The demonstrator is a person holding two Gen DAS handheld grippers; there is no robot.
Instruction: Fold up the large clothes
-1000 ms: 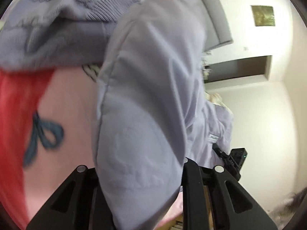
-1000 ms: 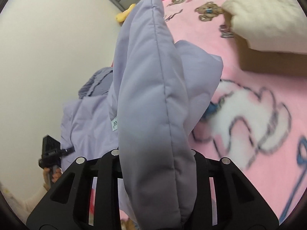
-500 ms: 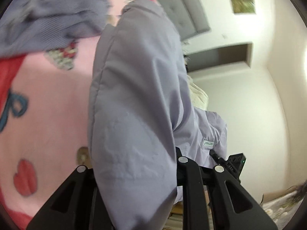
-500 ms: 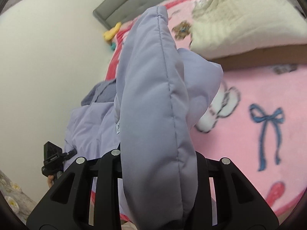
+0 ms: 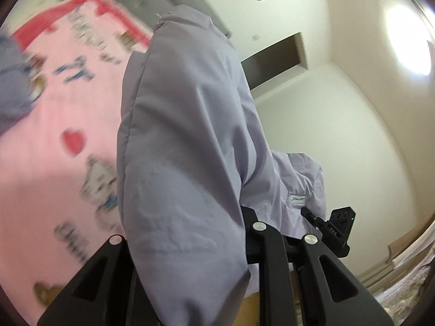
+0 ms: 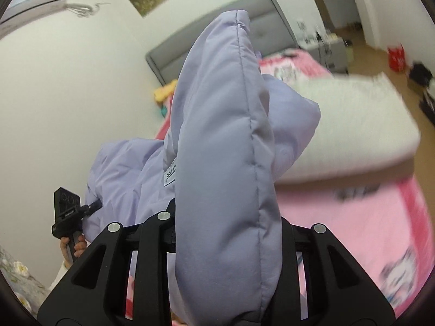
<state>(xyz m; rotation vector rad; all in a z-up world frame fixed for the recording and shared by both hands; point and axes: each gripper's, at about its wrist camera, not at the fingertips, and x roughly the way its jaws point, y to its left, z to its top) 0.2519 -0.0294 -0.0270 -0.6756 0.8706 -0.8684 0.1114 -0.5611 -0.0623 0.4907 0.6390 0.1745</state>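
Observation:
A lilac padded jacket [image 5: 179,141] is held up in the air between both grippers. My left gripper [image 5: 187,233] is shut on one thick fold of it, which stands up from the jaws and hides the fingertips. My right gripper [image 6: 225,228] is shut on another padded fold of the jacket [image 6: 225,141], seam facing me. The rest of the jacket sags between the two, with a small white label [image 6: 170,175] showing. From the left wrist view the right gripper [image 5: 337,228] appears at the lower right. The right wrist view shows the left gripper [image 6: 68,212] in a hand.
Below lies a bed with a pink patterned blanket [image 5: 54,135], a grey headboard [image 6: 217,40] and a white quilted pillow [image 6: 353,119]. A lilac knitted garment [image 5: 11,87] lies at the left on the blanket. White walls, a doorway [image 5: 274,59] and clutter on the floor [image 6: 407,65] surround it.
Both grippers have risen well above the bed with the jacket still clamped. The blanket has dropped away and more wall and headboard show. The left gripper has also rolled.

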